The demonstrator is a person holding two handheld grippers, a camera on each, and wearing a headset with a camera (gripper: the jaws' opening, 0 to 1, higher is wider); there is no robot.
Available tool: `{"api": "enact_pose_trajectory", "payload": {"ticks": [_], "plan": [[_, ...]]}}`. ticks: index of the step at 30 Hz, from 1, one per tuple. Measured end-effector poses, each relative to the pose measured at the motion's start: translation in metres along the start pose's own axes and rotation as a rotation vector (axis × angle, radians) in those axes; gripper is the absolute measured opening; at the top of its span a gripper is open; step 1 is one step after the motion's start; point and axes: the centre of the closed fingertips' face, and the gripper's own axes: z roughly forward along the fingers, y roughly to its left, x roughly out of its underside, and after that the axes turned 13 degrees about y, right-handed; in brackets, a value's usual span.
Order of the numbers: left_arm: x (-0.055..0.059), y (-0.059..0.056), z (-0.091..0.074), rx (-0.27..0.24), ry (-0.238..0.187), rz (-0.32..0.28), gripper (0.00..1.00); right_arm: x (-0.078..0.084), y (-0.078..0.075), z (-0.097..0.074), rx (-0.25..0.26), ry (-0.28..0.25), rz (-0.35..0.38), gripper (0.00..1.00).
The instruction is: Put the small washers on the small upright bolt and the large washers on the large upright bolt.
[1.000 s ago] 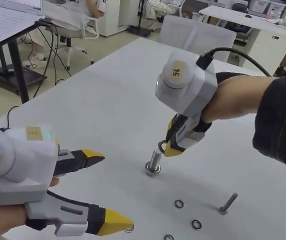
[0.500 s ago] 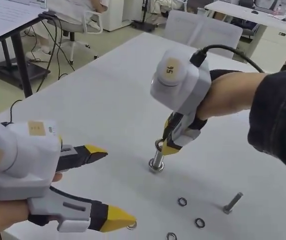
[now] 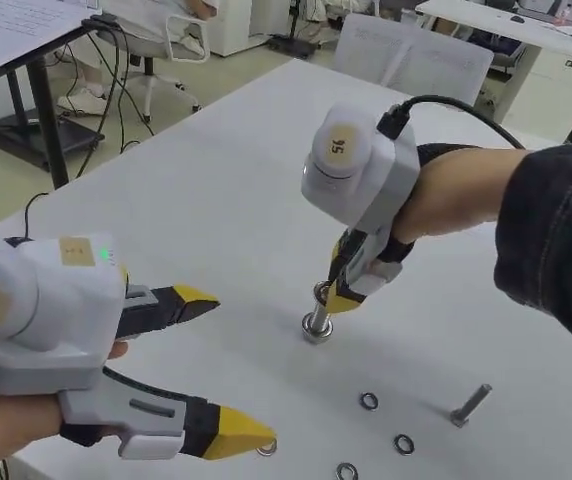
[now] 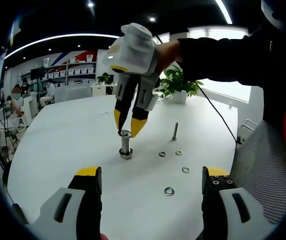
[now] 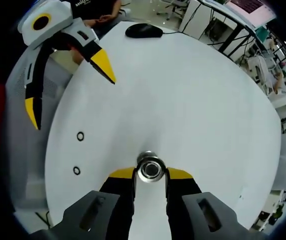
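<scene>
On the white table (image 3: 216, 200), the step in hand is judged to be the seating of a large washer on the large upright bolt (image 3: 317, 322). The left gripper (image 3: 228, 368) is held low at the near edge with its jaws spread wide and nothing between them. The right gripper (image 3: 338, 298) is pointed down over the large bolt, and its jaws are closed on what appears to be a large washer (image 4: 125, 133), held right at the bolt's top. The next move is judged to call for the ring to be centred on the shaft and let go, so that it drops to the base. The small upright bolt (image 3: 469, 404) stands well apart to the right, with no washer seen on it. Three loose washers (image 3: 369, 401) lie between the two bolts and the near edge, and a fourth washer (image 3: 264, 450) lies just beside the left gripper's lower tip. Their sizes cannot be told apart with certainty.

A sticker on the right gripper bears two handwritten digits, read as 56. White lettering on a seated person's dark shirt (image 5: 90, 5) is cut off and cannot be read.
</scene>
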Motion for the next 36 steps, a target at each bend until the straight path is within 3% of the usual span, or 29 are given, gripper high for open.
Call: {"api": "enact_pose_trajectory", "payload": {"ticks": [21,36], "plan": [[0.002,0.001,0.0,-0.002,0.004,-0.008,0.82,-0.001,0.004,0.032,-0.062,0.01,0.024,0.24],[0.006,0.003,0.0,-0.001,0.011,-0.014,0.82,-0.003,0.004,0.044,-0.072,0.018,0.019,0.24]]}}
